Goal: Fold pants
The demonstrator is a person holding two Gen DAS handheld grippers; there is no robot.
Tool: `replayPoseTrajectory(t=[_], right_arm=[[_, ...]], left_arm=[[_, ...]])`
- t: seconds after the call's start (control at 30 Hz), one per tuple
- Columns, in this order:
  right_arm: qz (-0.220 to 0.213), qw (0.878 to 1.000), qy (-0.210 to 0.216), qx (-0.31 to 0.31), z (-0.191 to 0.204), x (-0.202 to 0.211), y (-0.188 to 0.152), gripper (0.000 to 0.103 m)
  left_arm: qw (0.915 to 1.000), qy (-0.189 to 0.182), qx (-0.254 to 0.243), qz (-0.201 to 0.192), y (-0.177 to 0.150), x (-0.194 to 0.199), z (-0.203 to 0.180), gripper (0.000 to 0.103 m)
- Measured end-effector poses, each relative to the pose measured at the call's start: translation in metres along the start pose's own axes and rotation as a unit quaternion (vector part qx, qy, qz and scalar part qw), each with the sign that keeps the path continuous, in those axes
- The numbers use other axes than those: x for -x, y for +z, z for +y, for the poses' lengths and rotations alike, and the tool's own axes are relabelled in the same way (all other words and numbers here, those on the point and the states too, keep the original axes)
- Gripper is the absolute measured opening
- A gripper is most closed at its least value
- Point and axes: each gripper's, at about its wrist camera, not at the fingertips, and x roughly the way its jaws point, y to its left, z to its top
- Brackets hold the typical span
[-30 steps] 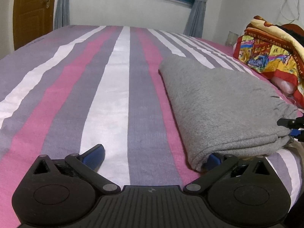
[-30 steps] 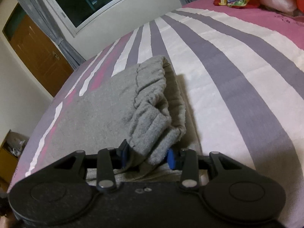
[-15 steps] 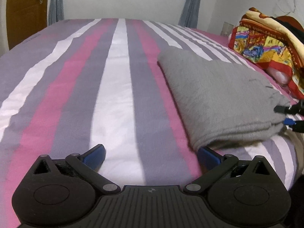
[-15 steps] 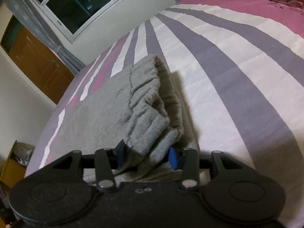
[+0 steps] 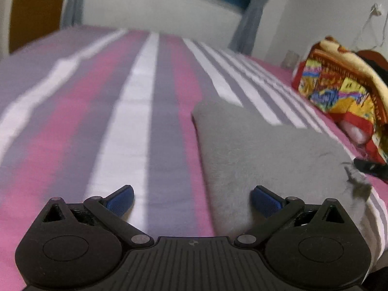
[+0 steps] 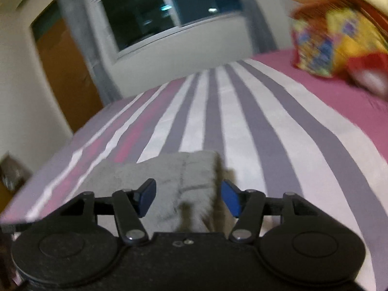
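The grey pants (image 5: 262, 150) lie folded on the striped bed, to the right in the left wrist view. My left gripper (image 5: 192, 200) is open and empty above their near left edge. In the right wrist view the pants (image 6: 169, 177) lie just ahead, below the fingers. My right gripper (image 6: 189, 197) is open and empty, lifted above the pants' waistband end. The tip of the right gripper (image 5: 371, 167) shows at the right edge of the left wrist view. Both views are motion-blurred.
The bed sheet (image 5: 135, 121) has pink, grey and white stripes. A colourful folded blanket (image 5: 344, 89) lies at the right on the bed, also in the right wrist view (image 6: 334, 38). A wooden door (image 6: 65, 72), window and curtains stand beyond the bed.
My right gripper has let go of the pants' waistband, opened wider and lifted away. My left gripper has pulled out from under the pants' edge and risen. The pants stay folded.
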Motion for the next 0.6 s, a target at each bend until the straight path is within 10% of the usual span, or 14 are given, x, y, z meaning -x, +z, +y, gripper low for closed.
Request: replayPoseTrajectory(t=[0.13, 0.37, 0.6], right_arm=[[0.093, 0.995, -0.014, -0.015, -0.022, -0.045, -0.019, 0.073], [0.052, 0.998, 0.021, -0.002, -0.015, -0.050, 0.025, 0.072], [0.133, 0.991, -0.016, -0.007, -0.032, -0.114, 0.033, 0.093]], left_arm=[[0.9999, -0.004, 0.012, 0.008, 0.004, -0.017, 0.005, 0.103], [0.9998, -0.017, 0.007, -0.003, 0.046, -0.054, 0.011, 0.103], [0.9999, -0.009, -0.009, 0.009, 0.070, -0.097, 0.015, 0.103]])
